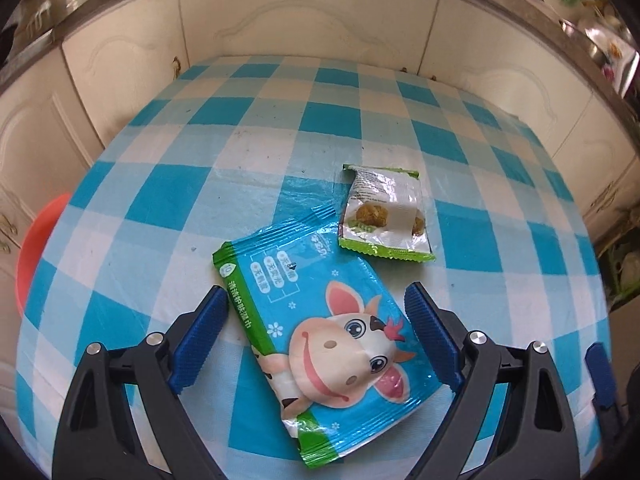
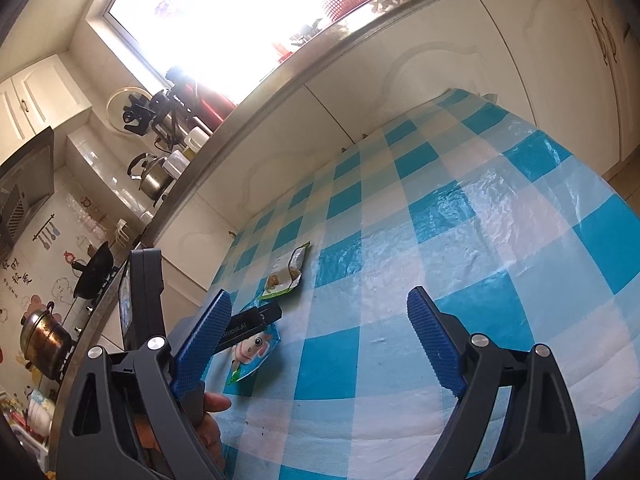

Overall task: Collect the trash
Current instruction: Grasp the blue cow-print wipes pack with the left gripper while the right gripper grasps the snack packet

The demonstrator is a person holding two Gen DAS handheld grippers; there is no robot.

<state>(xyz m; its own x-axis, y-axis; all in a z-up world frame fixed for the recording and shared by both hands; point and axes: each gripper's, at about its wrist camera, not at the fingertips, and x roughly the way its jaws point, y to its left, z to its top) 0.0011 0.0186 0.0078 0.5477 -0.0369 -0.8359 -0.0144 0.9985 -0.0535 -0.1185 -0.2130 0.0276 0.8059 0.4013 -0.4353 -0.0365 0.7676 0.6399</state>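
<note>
- The left gripper [image 1: 316,334] is spread wide, its ribbed blue pads [image 1: 200,344] on black arms standing either side of the wet-wipe packet [image 1: 320,332] without touching it.
- The wet-wipe packet is a flat, glossy blue plastic pouch with green crimped end seals and a cartoon cow face; it lies between the left jaws, its long axis running from near and right to far and left.
- Just ahead of the left gripper and a little right lies the snack wrapper [image 1: 382,216], a smaller crinkled pouch of clear and white film with green serrated ends, with brownish lumps showing on it. Its near corner is just beside or under the far edge of the packet; which one I cannot tell. Its long axis runs roughly away from the gripper.
- The right gripper [image 2: 320,340] is also spread apart and holds nothing; only tablecloth [image 2: 480,240] shows between its jaws.
- In the right wrist view both wrappers sit ahead and left of the jaws, the packet partly hidden by the left gripper's body.
- The tablecloth is shiny, slightly wrinkled plastic in blue and white checks.
- Beyond the far edge of the table stand cream cabinet doors [image 1: 312,20] with arched panels, under a counter with a metal edge.
- An orange-red round basin [image 1: 32,252] shows off to the left of the left gripper, beyond the table's edge.
- The right view shows a bright window [image 2: 224,8], a kettle [image 2: 154,178] and pots along the counter.
</note>
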